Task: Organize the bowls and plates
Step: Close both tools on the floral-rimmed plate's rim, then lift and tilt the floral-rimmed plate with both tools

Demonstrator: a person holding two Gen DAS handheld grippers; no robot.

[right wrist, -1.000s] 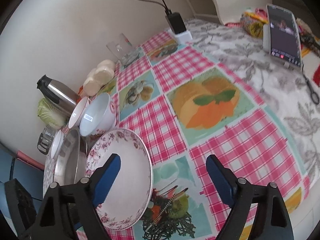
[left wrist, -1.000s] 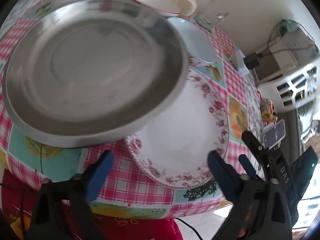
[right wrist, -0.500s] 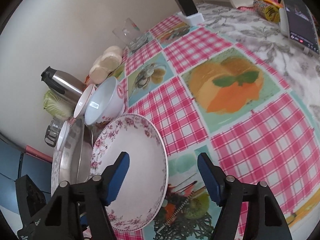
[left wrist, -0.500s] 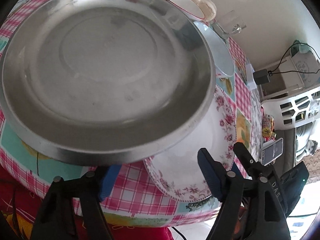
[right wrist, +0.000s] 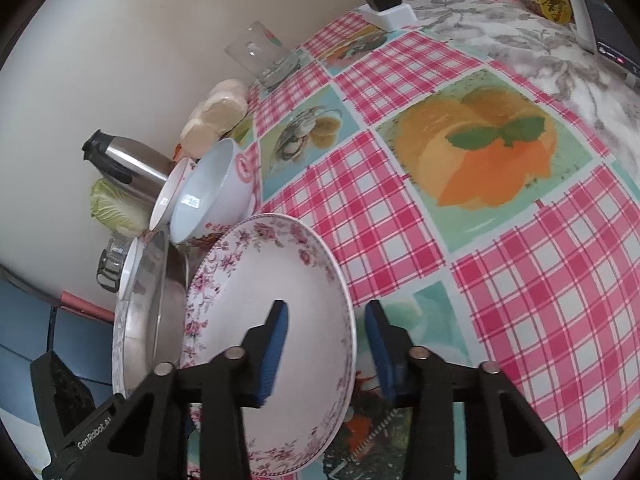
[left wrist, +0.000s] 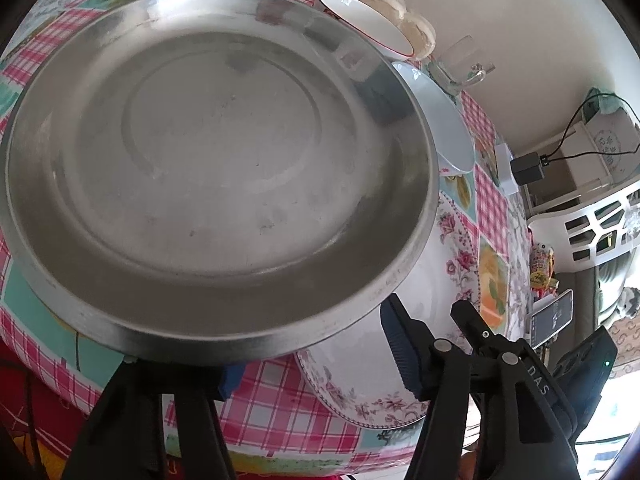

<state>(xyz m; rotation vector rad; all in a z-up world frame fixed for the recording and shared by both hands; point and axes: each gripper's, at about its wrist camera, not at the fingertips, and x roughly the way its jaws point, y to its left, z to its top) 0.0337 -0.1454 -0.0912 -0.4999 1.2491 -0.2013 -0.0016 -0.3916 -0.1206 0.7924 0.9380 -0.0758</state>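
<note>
Both grippers have closed in since a second ago. Right gripper fingers, just narrowed, straddle the floral plate's rim without clearly pinching it. Left gripper fingers have also been narrowing around the steel plate's near rim, one finger beneath it; grip unclear. Steel plate overlaps floral plate on the checked table.
</note>
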